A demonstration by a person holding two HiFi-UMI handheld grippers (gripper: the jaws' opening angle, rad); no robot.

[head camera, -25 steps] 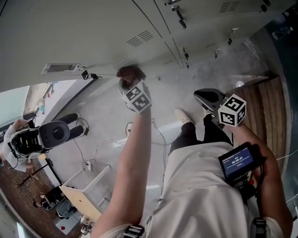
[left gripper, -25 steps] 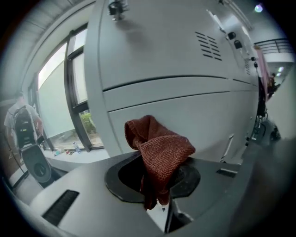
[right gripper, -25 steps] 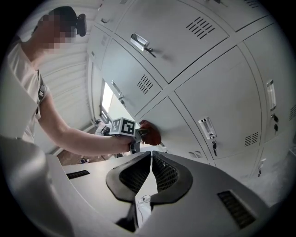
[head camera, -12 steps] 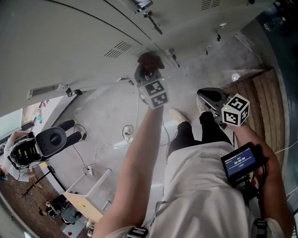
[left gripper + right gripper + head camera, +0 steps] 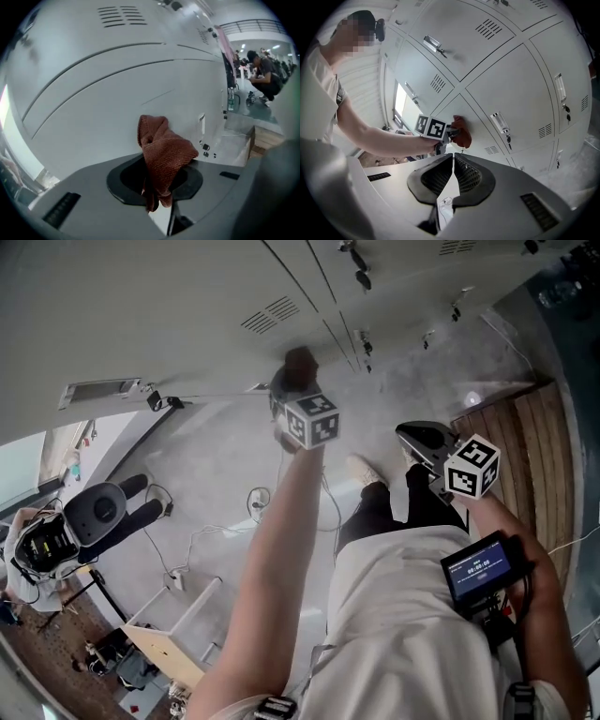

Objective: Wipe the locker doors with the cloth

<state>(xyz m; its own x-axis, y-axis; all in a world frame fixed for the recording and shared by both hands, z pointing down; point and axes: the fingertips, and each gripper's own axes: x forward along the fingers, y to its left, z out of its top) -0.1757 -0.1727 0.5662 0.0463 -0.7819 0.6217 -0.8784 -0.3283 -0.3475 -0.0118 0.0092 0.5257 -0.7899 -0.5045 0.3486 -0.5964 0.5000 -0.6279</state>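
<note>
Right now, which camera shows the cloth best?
The left gripper view: the cloth sits large and sharp at centre. The head view shows a dark blur; the right gripper view shows it small, against a locker door.

Site type: locker area in a large indoor hall, non-domestic.

Evidence:
1. Bank of pale grey metal locker doors [image 5: 506,70], stacked in tiers. Each has louvred vent slots [image 5: 489,28] & a latch handle [image 5: 500,123].
2. Bare concrete floor [image 5: 225,465] w/ loose cables [image 5: 202,535] across it.
3. Slatted wooden platform [image 5: 525,446] on the floor, right side, near the lockers.
4. Left gripper view: open hall beyond the locker row, w/ upper-level railing [image 5: 248,24], ceiling lights, and persons [image 5: 262,70] at the far end.
5. Light wood box unit [image 5: 169,634] on the floor, well apart from the lockers.
</note>
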